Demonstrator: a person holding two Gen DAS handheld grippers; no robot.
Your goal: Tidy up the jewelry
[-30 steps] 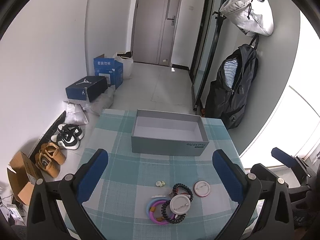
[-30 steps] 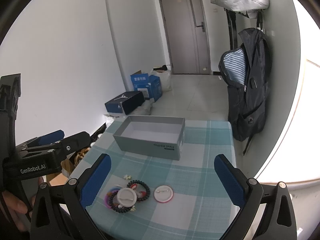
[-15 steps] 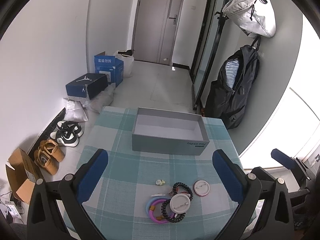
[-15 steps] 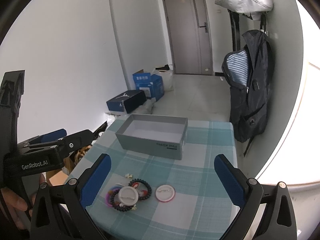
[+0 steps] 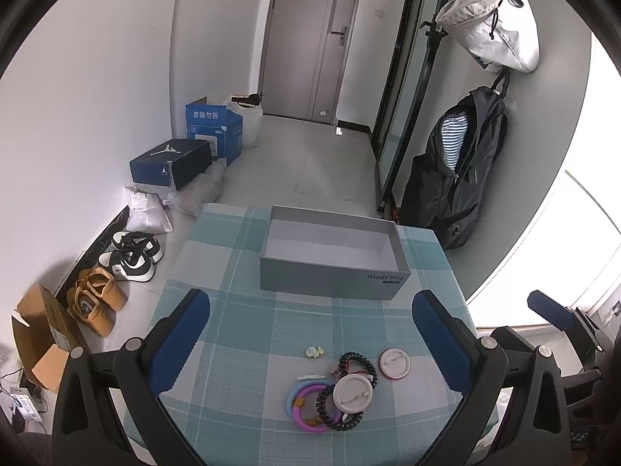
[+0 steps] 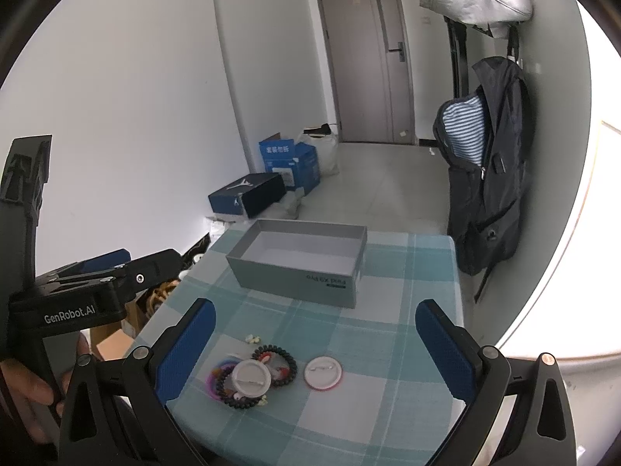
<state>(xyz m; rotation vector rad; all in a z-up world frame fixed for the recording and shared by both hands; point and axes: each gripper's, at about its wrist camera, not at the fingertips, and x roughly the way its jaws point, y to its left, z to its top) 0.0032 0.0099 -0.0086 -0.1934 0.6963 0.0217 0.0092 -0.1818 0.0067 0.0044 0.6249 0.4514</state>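
- Left gripper point(image 5: 310, 326) and right gripper point(image 6: 314, 330): fingers spread wide, holding nothing.
- Bracelets point(image 5: 330, 396) and badge point(image 5: 394, 364) near table's point(image 5: 240, 334) front edge.
- Gray box point(image 5: 333, 260) at far edge.
- Door point(image 5: 310, 39), backpack point(image 5: 462, 171) behind.

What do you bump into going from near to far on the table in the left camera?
pink ring → loose white badge → small pale earring → grey box
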